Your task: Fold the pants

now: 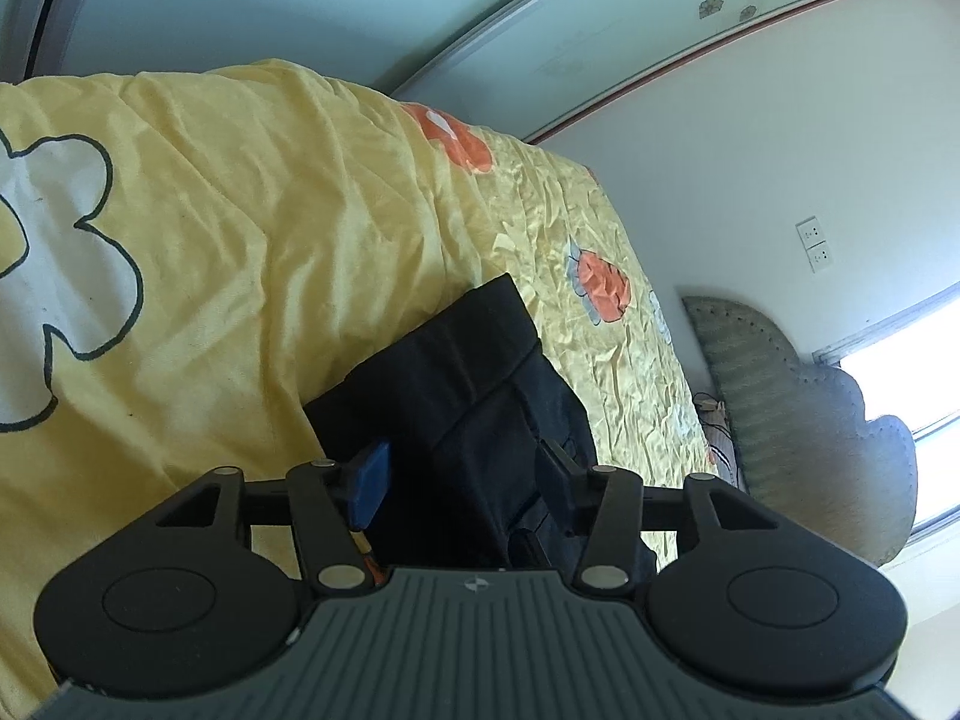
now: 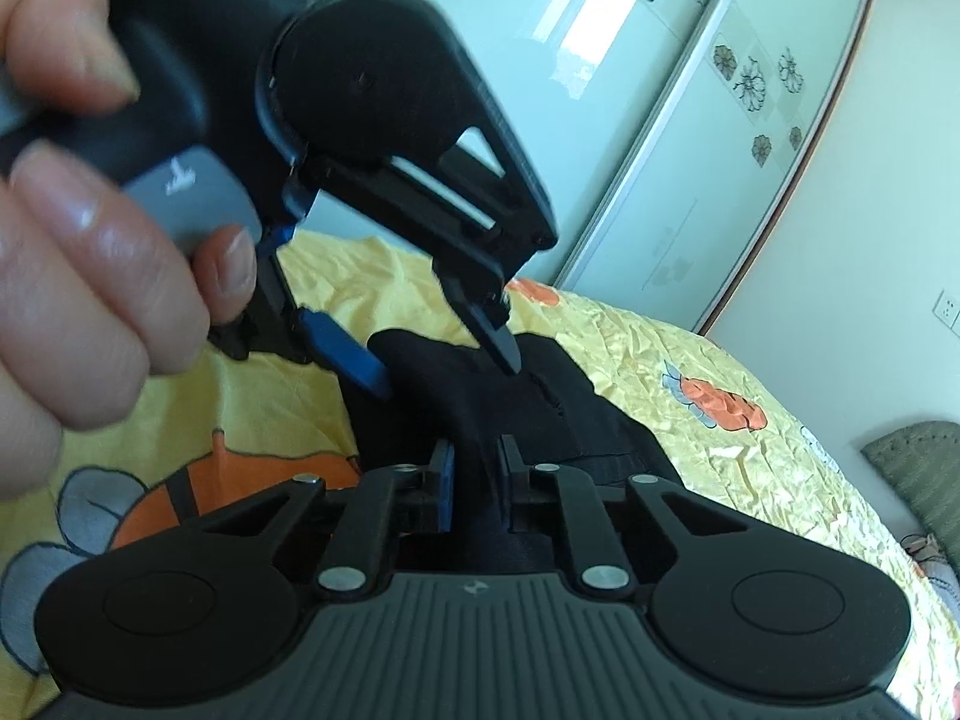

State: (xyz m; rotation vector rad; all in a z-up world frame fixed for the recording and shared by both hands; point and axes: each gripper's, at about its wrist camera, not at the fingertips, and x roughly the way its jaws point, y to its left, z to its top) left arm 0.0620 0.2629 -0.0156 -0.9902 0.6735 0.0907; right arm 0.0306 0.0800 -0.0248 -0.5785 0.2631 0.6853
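On the bed, over a yellow quilt cover [image 1: 240,228] printed with flowers, black pants [image 1: 480,408] are seen already gathered into a compact, layered bundle, with a hemmed edge showing at the far end. Several folds therefore appear to have been made, though how many cannot be counted from these views. The bundle lies near the bed's edge, just ahead of both tools.

The right gripper [image 2: 477,468] is drawn nearly shut, and a ridge of the black cloth is pinched between its pads (the near end of the bundle, as far as can be judged). The left gripper [image 1: 462,480] is held about half open over the pants; cloth lies between its jaws, but the fingers are not seen pressing on it, so no grip is claimed. From the right wrist view, that left gripper [image 2: 444,360] is shown from the side, its tips straddling a raised hump of fabric, with the person's hand [image 2: 90,240] wrapped round the handle.

What seems left is a final fold or a squaring-up of the bundle; a closing of the left jaws would probably be needed first.
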